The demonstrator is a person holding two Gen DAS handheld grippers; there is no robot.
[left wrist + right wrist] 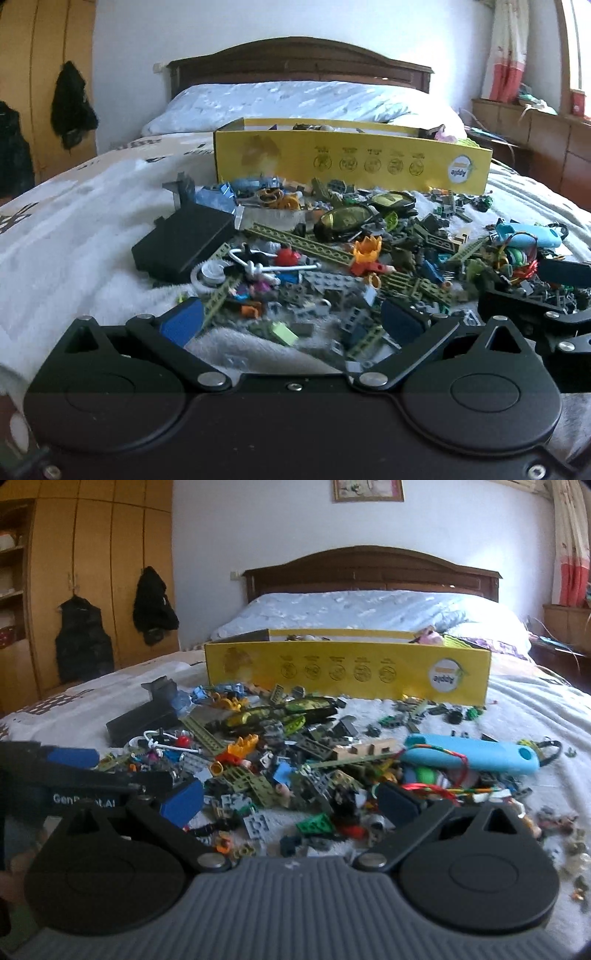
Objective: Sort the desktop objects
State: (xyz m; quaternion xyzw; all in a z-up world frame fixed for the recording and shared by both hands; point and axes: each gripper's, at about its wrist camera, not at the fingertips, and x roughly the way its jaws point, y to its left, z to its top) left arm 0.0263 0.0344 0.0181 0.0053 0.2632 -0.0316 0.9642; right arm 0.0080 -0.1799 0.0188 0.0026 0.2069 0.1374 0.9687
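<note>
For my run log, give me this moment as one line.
left gripper: open, empty | right gripper: open, empty | both over toy pile | yellow box behind pile

The yellow box (351,162) beyond the left claw (295,317) hides most of its contents behind its near wall. Its small printed emblems are unreadable. Small pieces at the toy pile's (295,768) right fringe blur, and the right claw's (291,805) body covers its near edge.

Both wrist views sit low and close over the toy pile (332,258) (295,760), facing the yellow box (351,162) (347,672) and headboard; the right view seems slightly further right.
</note>
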